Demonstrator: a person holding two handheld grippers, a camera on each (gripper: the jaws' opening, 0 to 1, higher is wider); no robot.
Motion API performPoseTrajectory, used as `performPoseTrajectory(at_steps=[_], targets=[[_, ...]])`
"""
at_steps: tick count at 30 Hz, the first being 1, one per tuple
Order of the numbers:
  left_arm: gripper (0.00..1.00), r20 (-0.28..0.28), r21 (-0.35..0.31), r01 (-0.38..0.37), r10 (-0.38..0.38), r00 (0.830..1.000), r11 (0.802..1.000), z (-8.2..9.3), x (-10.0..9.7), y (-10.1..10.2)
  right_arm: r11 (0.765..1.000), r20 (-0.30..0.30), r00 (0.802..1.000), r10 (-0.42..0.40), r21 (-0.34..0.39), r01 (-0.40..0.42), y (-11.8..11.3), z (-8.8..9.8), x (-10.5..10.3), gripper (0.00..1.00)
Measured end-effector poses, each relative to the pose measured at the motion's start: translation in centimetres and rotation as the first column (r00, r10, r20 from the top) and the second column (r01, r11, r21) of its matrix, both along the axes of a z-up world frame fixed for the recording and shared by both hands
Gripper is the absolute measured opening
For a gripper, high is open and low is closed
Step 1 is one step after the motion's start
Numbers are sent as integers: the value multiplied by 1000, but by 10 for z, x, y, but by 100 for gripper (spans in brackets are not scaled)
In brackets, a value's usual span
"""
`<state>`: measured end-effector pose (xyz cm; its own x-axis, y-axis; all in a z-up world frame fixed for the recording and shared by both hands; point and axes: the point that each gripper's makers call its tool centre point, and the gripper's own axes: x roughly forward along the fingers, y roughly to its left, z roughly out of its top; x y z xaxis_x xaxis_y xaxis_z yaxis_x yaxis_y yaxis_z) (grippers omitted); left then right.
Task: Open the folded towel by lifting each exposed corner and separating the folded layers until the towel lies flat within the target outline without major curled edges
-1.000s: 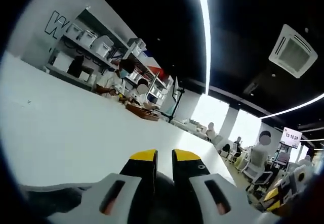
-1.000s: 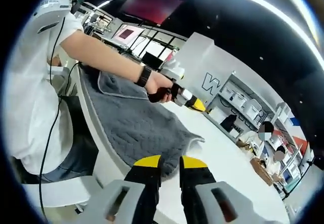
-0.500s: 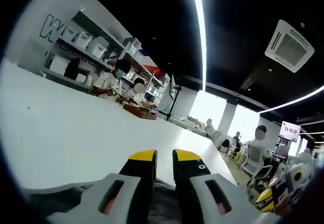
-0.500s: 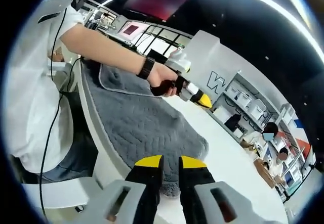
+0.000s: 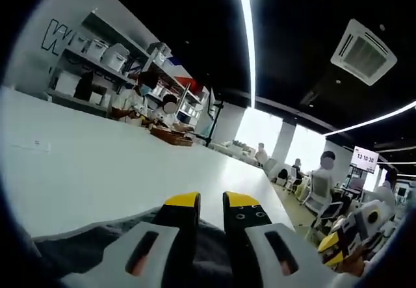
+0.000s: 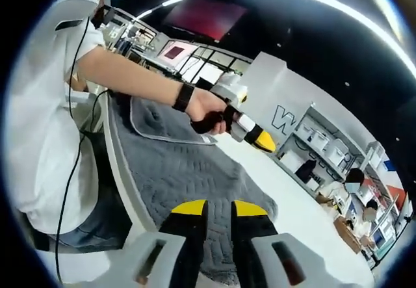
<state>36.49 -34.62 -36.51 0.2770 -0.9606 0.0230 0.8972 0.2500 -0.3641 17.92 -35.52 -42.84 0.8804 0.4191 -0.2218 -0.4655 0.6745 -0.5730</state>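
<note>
one grey towel [image 6: 188,171] lengthwise along table [image 6: 292,197] edge

The towel [image 6: 188,177] is dark grey cloth, soft and matt, its face quilted in wavy stitched lines, with a smooth flat hem along the folded-back layer. The table [image 5: 97,177] under it is white, smooth and faintly sheeny (plastic or painted board, hard to tell which). The right gripper [image 6: 213,211] has matt black jaws, plastic by the look, tipped in glossy yellow, above pale grey moulded shells. The left gripper [image 5: 211,202] looks the same, its black jaws showing small screw heads.
</note>
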Motion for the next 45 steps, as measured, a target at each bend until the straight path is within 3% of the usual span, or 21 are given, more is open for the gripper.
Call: performPoseTrajectory(at_steps=[4, 8, 12, 15, 24, 27, 30, 38, 41, 44, 45], targets=[[13, 25, 47, 26, -28, 999, 999, 1, -3, 6, 1000, 7, 1000, 29, 5, -29, 9, 1, 1, 8], [14, 71, 34, 32, -34, 997, 999, 6, -26, 20, 999, 7, 999, 51, 15, -51, 20, 1, 4, 8], [15, 51, 19, 68, -69, 996, 998, 7, -36, 34, 997, 4, 997, 74, 7, -74, 33, 2, 6, 8], [16, 87, 46, 68, -72, 994, 997, 6, -39, 43, 996, 17, 996, 90, 14, -90, 41, 7, 7, 8], [17, 126, 78, 94, -104, 987, 992, 6, -65, 60, 991, 22, 991, 128, 27, -129, 57, 8, 8, 10], [18, 179, 91, 90, -105, 978, 992, 8, -72, 67, 991, 22, 991, 135, 23, -135, 61, 9, 9, 11], [19, 167, 92, 91, -105, 980, 992, 10, -71, 77, 988, 30, 988, 149, 43, -150, 66, 12, 9, 11], [24, 212, 91, 72, -90, 973, 993, 15, -87, 100, 987, 22, 988, 155, 46, -156, 79, 14, 17, 14], [24, 260, 91, 34, -57, 964, 995, 19, -86, 112, 984, 13, 986, 166, 67, -167, 86, 16, 19, 18], [24, 260, 96, 16, -41, 965, 995, 18, -86, 120, 982, 27, 985, 169, 79, -170, 90, 20, 22, 19], [25, 285, 94, 14, -40, 958, 995, 20, -87, 123, 981, 33, 984, 174, 85, -176, 92, 22, 23, 19]])
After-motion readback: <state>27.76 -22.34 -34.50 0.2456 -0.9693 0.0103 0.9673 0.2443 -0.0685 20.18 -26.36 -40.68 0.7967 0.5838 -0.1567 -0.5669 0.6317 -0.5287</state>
